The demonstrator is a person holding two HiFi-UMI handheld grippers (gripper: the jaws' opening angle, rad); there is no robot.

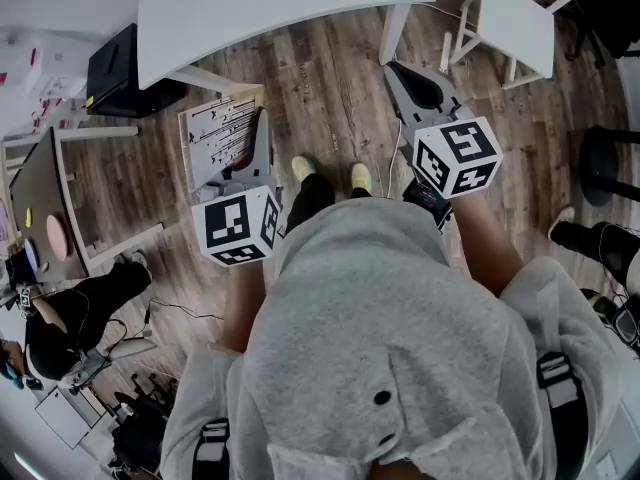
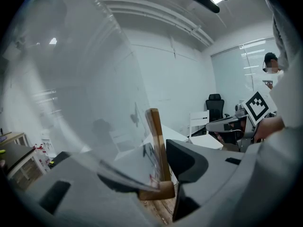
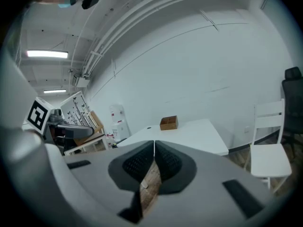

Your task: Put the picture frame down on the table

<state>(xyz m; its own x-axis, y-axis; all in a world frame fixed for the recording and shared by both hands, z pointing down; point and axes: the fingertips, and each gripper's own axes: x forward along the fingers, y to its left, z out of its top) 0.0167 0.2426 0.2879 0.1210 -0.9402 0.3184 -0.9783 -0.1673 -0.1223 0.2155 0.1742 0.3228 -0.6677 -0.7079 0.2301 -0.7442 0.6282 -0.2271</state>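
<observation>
The picture frame point(image 1: 218, 136) is up in the left gripper point(image 1: 256, 140), off the table and over the wooden floor point(image 1: 330, 88). The gripper's two fingers point(image 2: 189, 159) are clamped on the frame's lower corner. From the left gripper view, the wooden corner block sits right down at the root of the fingers. One wooden side rail rises from there, leaning a little, hard against the inner face of the right-hand finger. The glazed face spreads away over the left-hand finger and covers most of that side of the view. From the head view the frame stands out beyond the fingertips and to their left, its far edge near the rim of the white table point(image 1: 280, 13) but not on it. It is a slim thing with a light wood border around a white sheet printed with rows of short black marks. The clear pane over it picks up pale reflections of the room. The right gripper point(image 1: 410, 80) is held well apart from the frame, off to its right. Its dark ribbed fingers point(image 3: 137, 163) are closed tip to tip with nothing between them. Past those fingertips lies the same white table, with a small wooden box point(image 3: 169, 122) on it and a white chair point(image 3: 269, 148) beside it.
</observation>
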